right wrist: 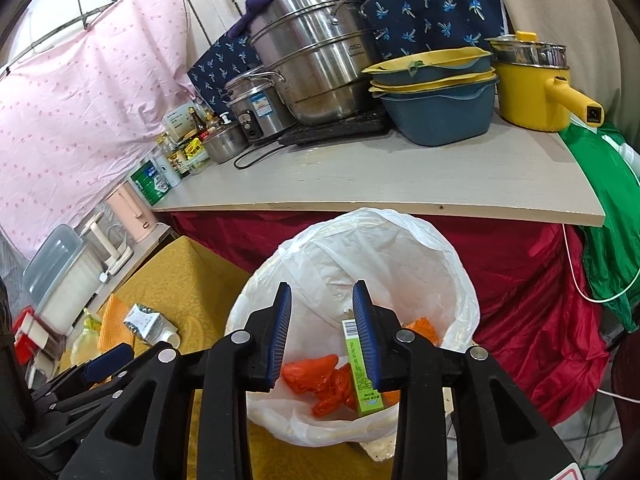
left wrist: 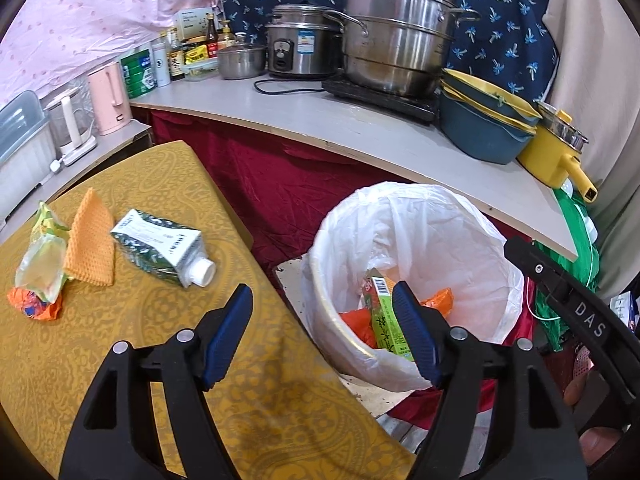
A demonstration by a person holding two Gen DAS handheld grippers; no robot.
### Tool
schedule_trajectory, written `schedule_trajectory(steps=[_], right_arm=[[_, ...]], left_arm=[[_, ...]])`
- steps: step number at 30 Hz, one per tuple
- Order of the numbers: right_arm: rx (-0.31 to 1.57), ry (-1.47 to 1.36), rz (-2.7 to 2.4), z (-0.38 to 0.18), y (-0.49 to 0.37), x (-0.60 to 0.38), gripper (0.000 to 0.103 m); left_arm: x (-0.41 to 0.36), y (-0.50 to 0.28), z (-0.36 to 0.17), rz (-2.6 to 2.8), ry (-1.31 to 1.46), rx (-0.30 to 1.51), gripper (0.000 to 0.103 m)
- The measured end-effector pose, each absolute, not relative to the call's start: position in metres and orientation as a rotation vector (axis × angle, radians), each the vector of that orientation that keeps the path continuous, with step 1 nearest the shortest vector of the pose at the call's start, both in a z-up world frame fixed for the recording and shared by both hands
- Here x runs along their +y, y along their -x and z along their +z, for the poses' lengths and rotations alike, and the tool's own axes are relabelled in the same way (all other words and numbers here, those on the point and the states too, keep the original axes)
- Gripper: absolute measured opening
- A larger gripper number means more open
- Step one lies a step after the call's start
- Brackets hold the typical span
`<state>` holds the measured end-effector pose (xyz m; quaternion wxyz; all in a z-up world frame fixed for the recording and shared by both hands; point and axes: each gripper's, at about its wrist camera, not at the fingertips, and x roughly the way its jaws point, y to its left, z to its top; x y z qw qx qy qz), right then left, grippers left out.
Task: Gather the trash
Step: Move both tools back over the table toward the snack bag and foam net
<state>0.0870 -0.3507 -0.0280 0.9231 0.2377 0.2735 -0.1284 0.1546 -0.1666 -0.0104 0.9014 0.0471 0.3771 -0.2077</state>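
yellow tablecloth point(left wrist: 168, 184) holds carton point(left wrist: 160, 246), lying flat, cap toward bin point(left wrist: 472, 240); left tongs point(left wrist: 322, 308), right tongs point(right wrist: 322, 304) both spread, empty

The carton point(left wrist: 162, 246) lies on its side on the table point(left wrist: 256, 392), ahead and to the left of the left gripper point(left wrist: 322, 334). A mesh cloth point(left wrist: 90, 240) lies just left of the carton, and a crumpled wrapper point(left wrist: 40, 256) left of that. The lined bin point(left wrist: 416, 280) stands right of the table, below the right gripper point(right wrist: 322, 336); a small box point(right wrist: 362, 368) and a bag point(right wrist: 320, 380) lie in it. Behind runs a counter point(left wrist: 320, 120) bearing a steamer pot point(left wrist: 396, 32)
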Motion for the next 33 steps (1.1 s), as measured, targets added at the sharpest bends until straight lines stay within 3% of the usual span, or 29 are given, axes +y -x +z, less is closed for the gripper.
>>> schedule_trajectory(steps=[15, 33], right_arm=[[0.562, -0.414, -0.178, -0.003, -0.101, -0.287, 0.032], [0.644, -0.314, 0.008, -0.006, -0.139, -0.165, 0.032]], left_arm=[[-0.091, -0.159, 0.005, -0.334, -0.008, 0.755, 0.069], [0.061, -0.175, -0.008, -0.094, 0.089, 0.766, 0.071]])
